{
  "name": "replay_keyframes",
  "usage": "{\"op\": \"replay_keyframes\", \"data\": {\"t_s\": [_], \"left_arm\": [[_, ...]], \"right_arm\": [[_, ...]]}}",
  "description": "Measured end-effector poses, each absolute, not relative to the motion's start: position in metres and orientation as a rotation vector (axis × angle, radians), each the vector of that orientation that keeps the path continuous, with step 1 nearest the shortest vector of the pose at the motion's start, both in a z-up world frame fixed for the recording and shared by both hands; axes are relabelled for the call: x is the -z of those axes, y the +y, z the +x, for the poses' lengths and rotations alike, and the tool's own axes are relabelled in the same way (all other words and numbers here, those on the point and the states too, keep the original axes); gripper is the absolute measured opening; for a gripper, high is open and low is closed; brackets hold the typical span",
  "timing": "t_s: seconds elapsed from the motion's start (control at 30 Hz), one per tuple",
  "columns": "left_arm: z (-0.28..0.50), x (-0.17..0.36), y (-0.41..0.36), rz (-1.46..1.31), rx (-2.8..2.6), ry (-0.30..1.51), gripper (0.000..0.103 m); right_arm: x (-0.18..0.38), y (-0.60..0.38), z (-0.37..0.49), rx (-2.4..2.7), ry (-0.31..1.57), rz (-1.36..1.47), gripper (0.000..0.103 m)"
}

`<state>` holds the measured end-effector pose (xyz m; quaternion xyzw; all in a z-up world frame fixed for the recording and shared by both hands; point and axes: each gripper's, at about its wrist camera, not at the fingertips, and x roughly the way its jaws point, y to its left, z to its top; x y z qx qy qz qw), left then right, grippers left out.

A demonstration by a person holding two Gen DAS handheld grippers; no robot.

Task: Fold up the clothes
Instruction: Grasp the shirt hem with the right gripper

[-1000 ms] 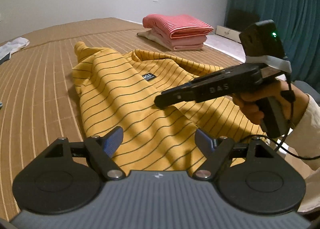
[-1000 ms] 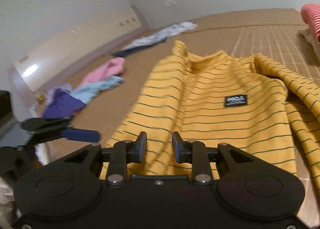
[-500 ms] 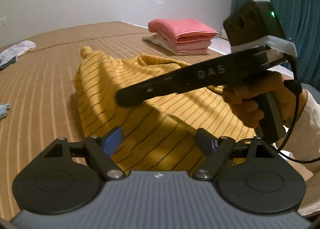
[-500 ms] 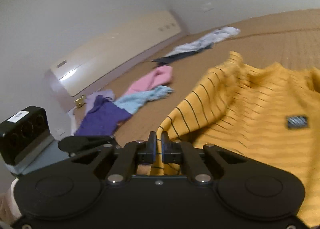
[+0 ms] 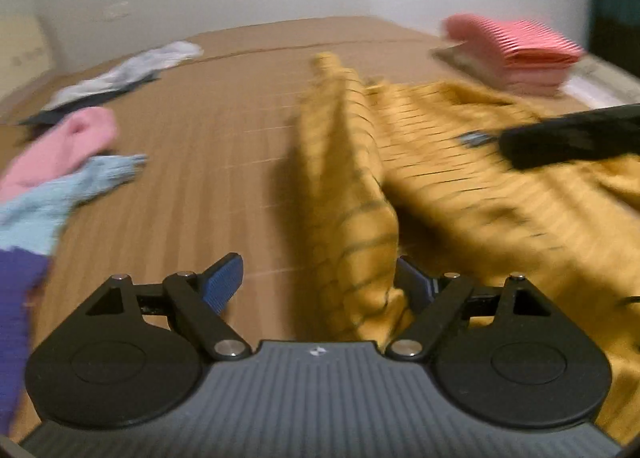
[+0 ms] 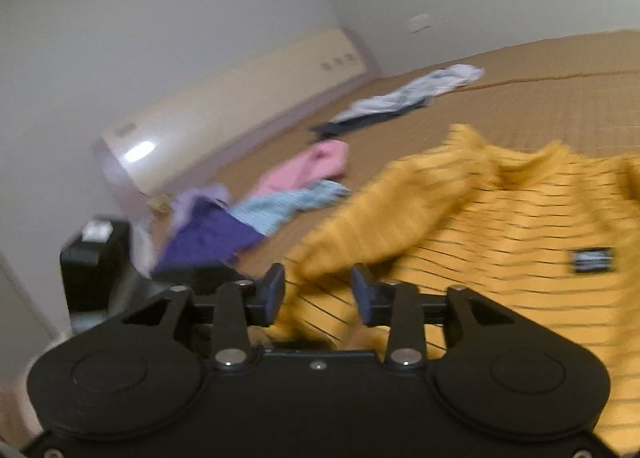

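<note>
Left hand-held gripper (image 5: 320, 282) wide open, yellow striped shirt (image 5: 460, 186) fold btwn its pads, not pinched. Right hand-held gripper (image 6: 318, 292) jaws just been opening, cloth btwn them, unpressed. Shirt lies crumpled on brown bed (image 5: 208, 162), near pink garment (image 6: 304, 168).

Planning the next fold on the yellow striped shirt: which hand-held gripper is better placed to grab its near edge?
Probably left. The left hand-held gripper is wide open with a raised fold of the yellow striped shirt between its fingers. The right hand-held gripper has just opened.
</note>
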<state>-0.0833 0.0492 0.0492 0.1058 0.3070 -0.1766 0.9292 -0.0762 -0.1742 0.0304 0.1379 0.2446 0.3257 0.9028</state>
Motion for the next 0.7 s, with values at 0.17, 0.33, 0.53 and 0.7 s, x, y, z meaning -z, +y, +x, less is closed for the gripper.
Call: {"op": "replay_keyframes", "data": {"t_s": [0.17, 0.33, 0.53, 0.7], "left_arm": [[-0.051, -0.065, 0.079, 0.305, 0.123, 0.569, 0.087], [-0.020, -0.063, 0.107, 0.371, -0.044, 0.567, 0.087], [-0.040, -0.081, 0.131, 0.206, 0.055, 0.535, 0.086], [-0.067, -0.092, 0.126, 0.158, 0.188, 0.491, 0.086]], "right_arm": [[-0.016, -0.198, -0.094, -0.544, 0.567, 0.190, 0.045], [-0.003, -0.212, -0.103, -0.532, 0.620, 0.191, 0.050], [-0.005, -0.202, -0.117, -0.580, 0.604, 0.119, 0.059], [-0.016, -0.165, -0.130, -0.778, 0.513, 0.073, 0.054]]}}
